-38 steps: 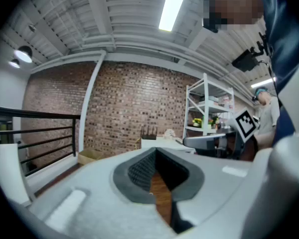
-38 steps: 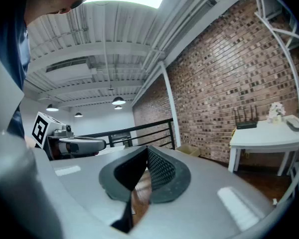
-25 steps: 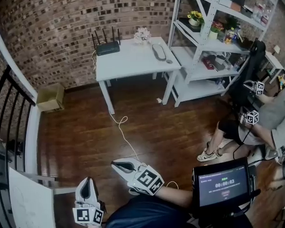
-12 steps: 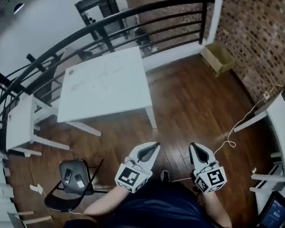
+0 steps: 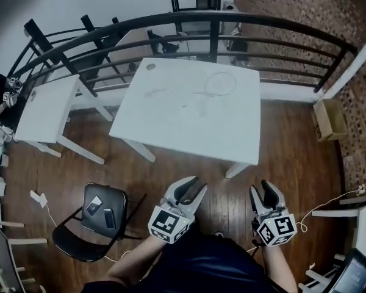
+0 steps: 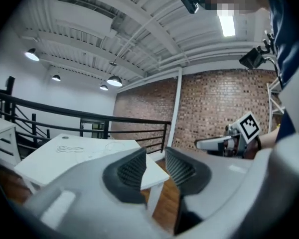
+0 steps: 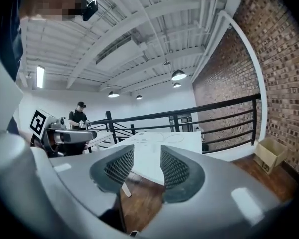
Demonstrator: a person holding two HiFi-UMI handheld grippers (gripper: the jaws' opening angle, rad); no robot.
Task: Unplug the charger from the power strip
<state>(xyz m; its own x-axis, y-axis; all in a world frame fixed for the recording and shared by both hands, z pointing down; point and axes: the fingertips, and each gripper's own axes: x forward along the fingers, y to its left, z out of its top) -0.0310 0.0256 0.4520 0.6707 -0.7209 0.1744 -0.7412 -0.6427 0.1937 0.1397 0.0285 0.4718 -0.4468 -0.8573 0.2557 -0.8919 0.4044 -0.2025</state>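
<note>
At far left stands a small white side table (image 5: 46, 112), and nearer me a black metal chair (image 5: 70, 240) with 2 small dark devices (image 5: 102, 209) on its seat. None of that concerns the job.

My left gripper (image 5: 192, 188) hangs low over the dark wooden floor (image 5: 293, 145), short of the large white square counter (image 5: 171, 124). Its fingers (image 6: 124, 173) are opening, with only air between the ribbed pads. Beyond them I see the counter's near corner.

The counter is where I expect the work to be. A thin white cable (image 5: 216, 84) lies looped on its far half, and it shows in the left gripper view too. I cannot pick out the charger or the power strip from here, as both are too small to tell.

My right gripper (image 5: 263, 193) matches the left: its fingers (image 7: 175, 169) are opening and hold nothing, pointing toward the same counter.

Further right, a brown cardboard box (image 5: 329, 118) sits by the brick wall (image 5: 305, 5), and a white cord (image 5: 335, 197) trails over the floor.

I judge this to be the approach – nothing is grasped yet. Next, I'd close in on the counter, trace the cable to the plug, steady the strip with 1 gripper and pull with the other.
</note>
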